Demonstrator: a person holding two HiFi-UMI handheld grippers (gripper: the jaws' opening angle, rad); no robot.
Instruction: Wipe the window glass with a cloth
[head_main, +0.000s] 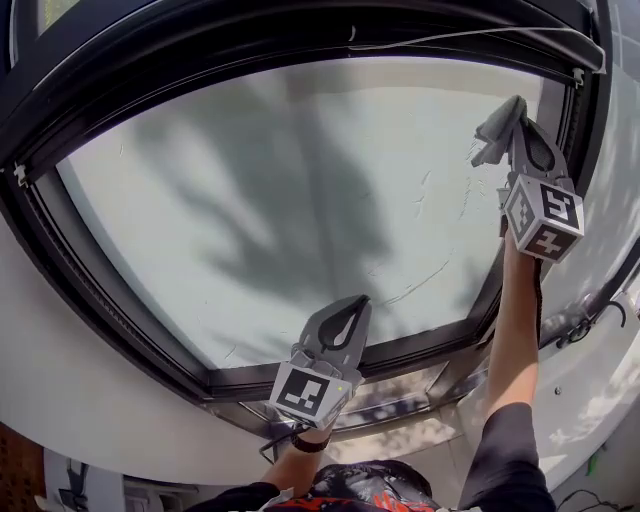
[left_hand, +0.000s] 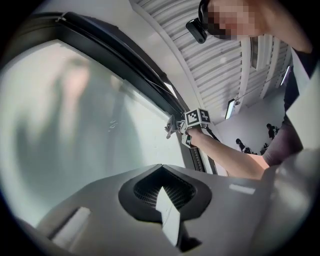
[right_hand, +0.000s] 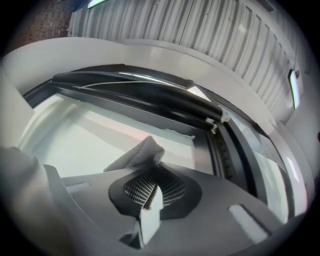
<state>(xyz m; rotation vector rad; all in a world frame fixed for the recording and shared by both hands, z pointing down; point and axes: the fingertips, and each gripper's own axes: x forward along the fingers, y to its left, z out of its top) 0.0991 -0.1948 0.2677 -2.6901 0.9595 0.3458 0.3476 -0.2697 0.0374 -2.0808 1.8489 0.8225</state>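
A large frosted window pane (head_main: 290, 200) fills the head view inside a black frame (head_main: 120, 320). My right gripper (head_main: 508, 118) is raised to the pane's upper right corner, shut on a grey cloth (head_main: 493, 132) that rests against the glass. The right gripper view shows the cloth (right_hand: 140, 152) bunched past the closed jaws, near the frame's corner (right_hand: 215, 122). My left gripper (head_main: 350, 305) hangs low by the bottom frame, jaws shut with nothing in them. From the left gripper view the right gripper (left_hand: 186, 127) appears far off against the glass (left_hand: 75, 125).
A thin white cord (head_main: 470, 35) runs along the top of the frame. Smear marks (head_main: 440, 200) streak the glass on the right. A white curved wall (head_main: 80, 400) surrounds the window, and a black hook (head_main: 590, 320) hangs at the right.
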